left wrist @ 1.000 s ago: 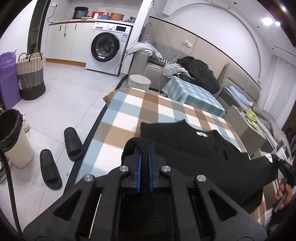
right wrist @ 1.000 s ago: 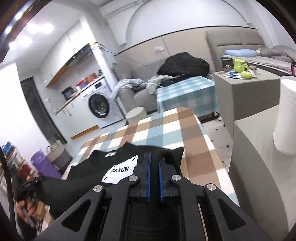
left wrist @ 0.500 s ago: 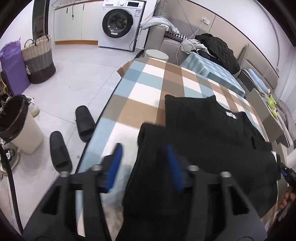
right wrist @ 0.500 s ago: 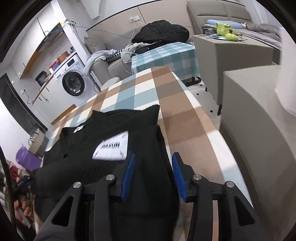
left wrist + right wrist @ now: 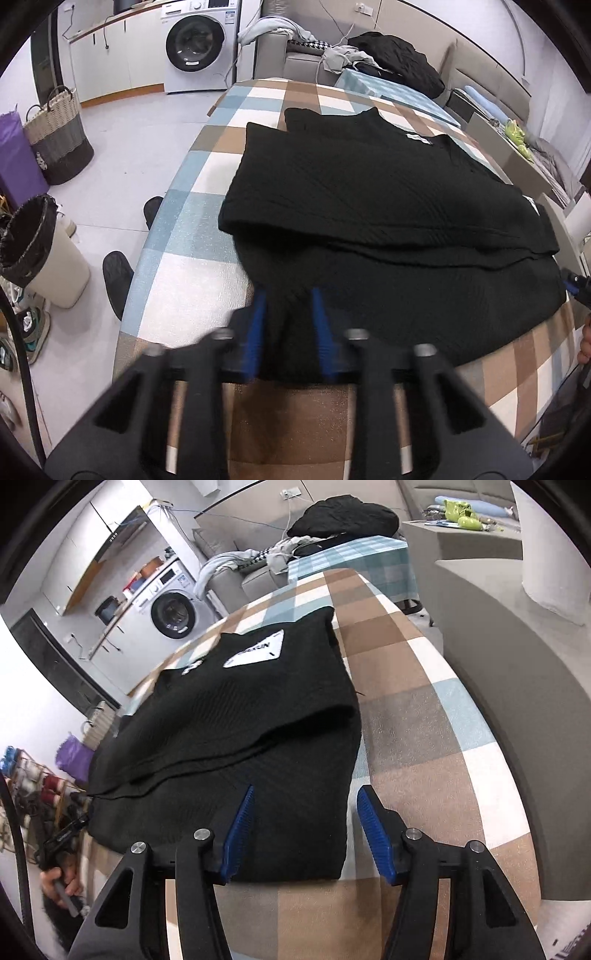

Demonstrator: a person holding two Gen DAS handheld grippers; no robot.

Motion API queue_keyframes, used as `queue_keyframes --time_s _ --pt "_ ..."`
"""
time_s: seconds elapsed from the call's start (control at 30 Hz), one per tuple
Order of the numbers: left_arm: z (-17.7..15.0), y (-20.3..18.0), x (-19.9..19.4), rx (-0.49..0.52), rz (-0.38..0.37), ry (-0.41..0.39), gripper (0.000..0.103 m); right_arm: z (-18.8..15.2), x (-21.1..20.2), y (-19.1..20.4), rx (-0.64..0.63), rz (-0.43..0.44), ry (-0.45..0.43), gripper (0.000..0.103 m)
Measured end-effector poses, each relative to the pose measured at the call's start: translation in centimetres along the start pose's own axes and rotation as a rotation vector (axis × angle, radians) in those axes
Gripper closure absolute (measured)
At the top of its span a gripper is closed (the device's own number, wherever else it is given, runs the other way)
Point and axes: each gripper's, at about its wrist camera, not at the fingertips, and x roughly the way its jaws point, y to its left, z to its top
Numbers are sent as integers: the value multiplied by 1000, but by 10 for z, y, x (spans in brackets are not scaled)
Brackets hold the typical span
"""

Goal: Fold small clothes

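A counter [image 5: 177, 206] covered in a brown, blue and white checked cloth carries one black knitted garment [image 5: 369, 192], folded over itself, lying flat with a white label [image 5: 258, 651] facing up.

The left gripper [image 5: 286, 325] points steeply down, its two blue pads [image 5: 255, 328] a narrow gap apart. Its jaws have just been closing, and black cloth lies between them; whether the pads press on it cannot be told, as the view is blurred. The right gripper [image 5: 308, 830] also tilts steeply down, its blue pads [image 5: 375, 830] wide apart. Its jaws have just been opening, and neither pad grips the cloth under them. In the right wrist view a hand [image 5: 59, 884] at the near left edge grasps the left gripper's black handle.
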Motion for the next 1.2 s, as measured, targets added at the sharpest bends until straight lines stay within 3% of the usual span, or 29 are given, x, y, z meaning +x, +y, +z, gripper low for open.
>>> queue_keyframes --time_s 0.07,0.2,0.37,0.53,0.6,0.67,0.7,0.8,0.83,0.87,0.93,1.03,1.2 --pt "-4 1 -3 -9 12 -9 98 0 1 1 4 -42 -18 63" --pt "-7 8 -6 -33 -7 -16 98 -2 9 1 12 -20 -4 69" --pt "-9 6 -9 -21 1 -15 99 -2 5 8 -26 -14 -24 94" --pt "-16 7 -18 -22 -11 3 99 -5 0 2 -13 -34 -5 96" --pt "-15 8 -20 -36 -15 9 99 -4 -2 1 -1 -38 -6 89" --pt "-10 9 -22 -49 -20 11 98 2 -4 0 16 -42 -11 70" --pt "-7 10 -24 -60 -26 14 98 5 -6 0 22 -35 -25 69" --pt "3 17 -33 -117 -60 8 84 18 -14 4 49 10 -56 53" --pt "4 17 -37 -128 -77 -5 74 20 -15 5 57 32 -62 45" --pt "6 17 -40 -134 -90 -16 58 24 -16 7 68 64 -68 35" --pt "8 16 -45 -147 -106 -40 38 25 -16 12 70 99 -79 26" --pt "10 16 -41 -189 -178 -30 37 27 -9 19 77 165 -78 18" --pt "13 19 -16 -284 -286 31 37 23 11 17 132 229 -31 18"
